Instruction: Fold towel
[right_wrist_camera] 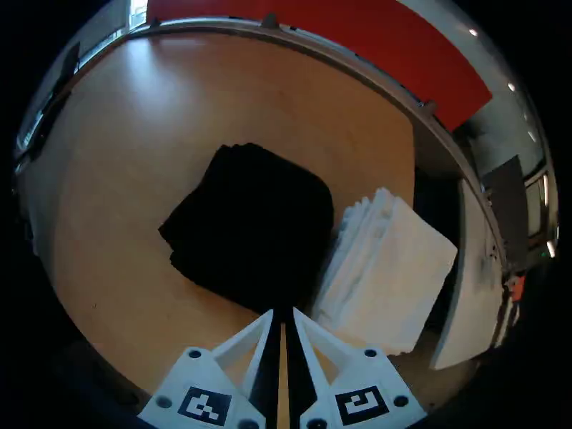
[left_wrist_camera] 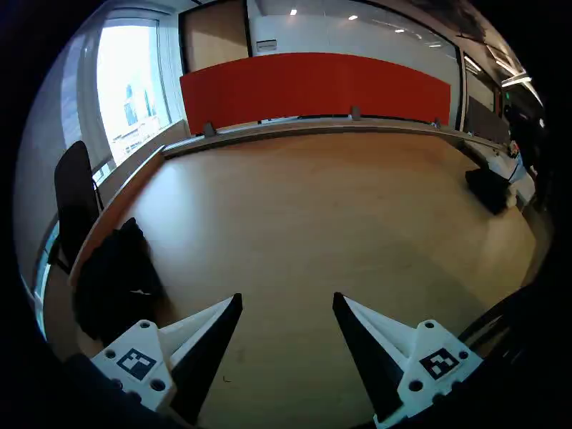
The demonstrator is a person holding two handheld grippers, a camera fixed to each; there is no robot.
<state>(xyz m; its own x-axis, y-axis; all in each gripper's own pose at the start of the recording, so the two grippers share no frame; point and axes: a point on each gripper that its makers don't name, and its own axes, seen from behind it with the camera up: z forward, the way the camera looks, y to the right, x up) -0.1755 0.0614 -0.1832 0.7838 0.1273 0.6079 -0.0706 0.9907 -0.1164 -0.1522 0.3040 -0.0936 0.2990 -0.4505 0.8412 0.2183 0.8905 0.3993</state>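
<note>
Two folded piles side by side: thick, squarish black towel [right_wrist_camera: 250, 225], layered white towels [right_wrist_camera: 390, 275]. My right gripper [right_wrist_camera: 284, 318] is clenched empty; my left gripper [left_wrist_camera: 286, 304] spread wide.

Open-plan office. A long wood-topped desk [left_wrist_camera: 322, 214] is backed by a red divider screen [left_wrist_camera: 314, 89] clipped along its far edge. Behind it stand glazed partition walls [left_wrist_camera: 357, 36] and a wooden door [left_wrist_camera: 214, 36] under recessed ceiling lights [left_wrist_camera: 293, 12]. A tall window [left_wrist_camera: 129, 93] overlooks city buildings, with a dark chair [left_wrist_camera: 75, 193] beside it.
</note>
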